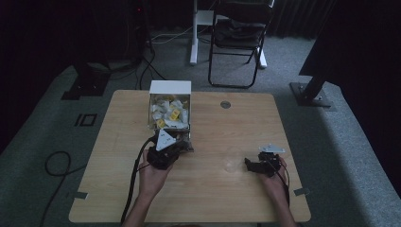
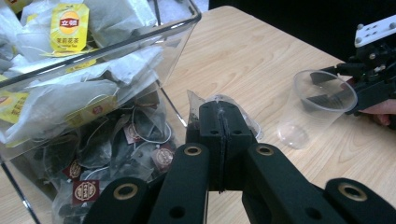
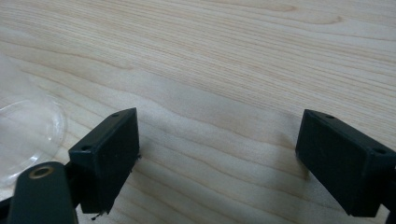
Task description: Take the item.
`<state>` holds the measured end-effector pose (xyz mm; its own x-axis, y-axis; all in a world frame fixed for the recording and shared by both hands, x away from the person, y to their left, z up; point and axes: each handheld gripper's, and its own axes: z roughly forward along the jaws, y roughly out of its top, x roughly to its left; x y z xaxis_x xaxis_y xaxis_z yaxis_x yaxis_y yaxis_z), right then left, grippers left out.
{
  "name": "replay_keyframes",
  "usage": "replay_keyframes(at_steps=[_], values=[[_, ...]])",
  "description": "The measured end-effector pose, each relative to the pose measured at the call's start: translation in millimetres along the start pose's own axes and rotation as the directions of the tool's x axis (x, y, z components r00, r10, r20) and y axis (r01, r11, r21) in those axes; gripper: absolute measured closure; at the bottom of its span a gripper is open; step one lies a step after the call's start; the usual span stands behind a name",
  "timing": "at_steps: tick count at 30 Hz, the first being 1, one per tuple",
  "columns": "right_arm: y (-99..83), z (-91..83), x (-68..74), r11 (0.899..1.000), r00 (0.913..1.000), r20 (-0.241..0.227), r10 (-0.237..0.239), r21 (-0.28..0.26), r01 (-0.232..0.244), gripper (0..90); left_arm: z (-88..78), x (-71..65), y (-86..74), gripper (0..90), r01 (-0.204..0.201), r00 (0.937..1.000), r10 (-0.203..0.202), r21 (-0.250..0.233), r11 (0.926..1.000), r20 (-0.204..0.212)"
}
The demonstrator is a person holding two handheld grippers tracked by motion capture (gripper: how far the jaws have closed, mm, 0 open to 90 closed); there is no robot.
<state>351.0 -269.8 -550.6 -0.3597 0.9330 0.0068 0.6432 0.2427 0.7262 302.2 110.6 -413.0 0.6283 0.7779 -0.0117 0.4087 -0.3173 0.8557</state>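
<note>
I have a single clear-wrapped tea bag (image 2: 205,105) pinched in the left gripper (image 2: 219,122), its jaws pressed flat together on the wrapper's lower edge, so the bag sticks up just past the tips, right beside the open front of the clear plastic box of tea bags with its white back wall (image 1: 170,106). My read is that the bag is meant for the clear plastic cup (image 2: 315,105), which stands upright on the pale wooden table (image 1: 222,194) to the right, well apart from the box.

To do the carry well, I'd lift first, so the bag clears the box's lip and drags no strings or tags of its neighbours (a few dark bags lie loose at the opening), then travel level toward the cup and let go only once the bag hangs over the rim. The cup looks light and could tip or skate if nudged.

The right gripper (image 3: 217,154) has its jaws wide apart with nothing between them, low over bare wood, the cup's edge just beside one jaw. I'd close it gently on the cup wall to steady it.

In the high view, the left hand (image 1: 152,175) reaches forward with its gripper angled toward the box, while the right hand (image 1: 274,182) rests near the table's right side, gripper pointing left at the cup.
</note>
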Motion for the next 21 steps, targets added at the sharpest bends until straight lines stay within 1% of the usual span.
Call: replay_keyframes(at_steps=[8, 21], values=[[0.0, 0.0, 0.0, 1.000, 1.0000, 0.000, 0.001, 0.000, -0.001, 13.2, 0.2, -4.9, 3.7, 90.0, -0.006, 0.9997, 0.007, -0.008, 0.9999, 0.023], [0.0, 0.0, 0.1, 1.000, 1.0000, 0.000, 0.001, 0.000, -0.001, 13.2, 0.8, -12.0, 10.3, 90.0, -0.026, 0.9989, 0.027, -0.015, 0.9995, 0.038]])
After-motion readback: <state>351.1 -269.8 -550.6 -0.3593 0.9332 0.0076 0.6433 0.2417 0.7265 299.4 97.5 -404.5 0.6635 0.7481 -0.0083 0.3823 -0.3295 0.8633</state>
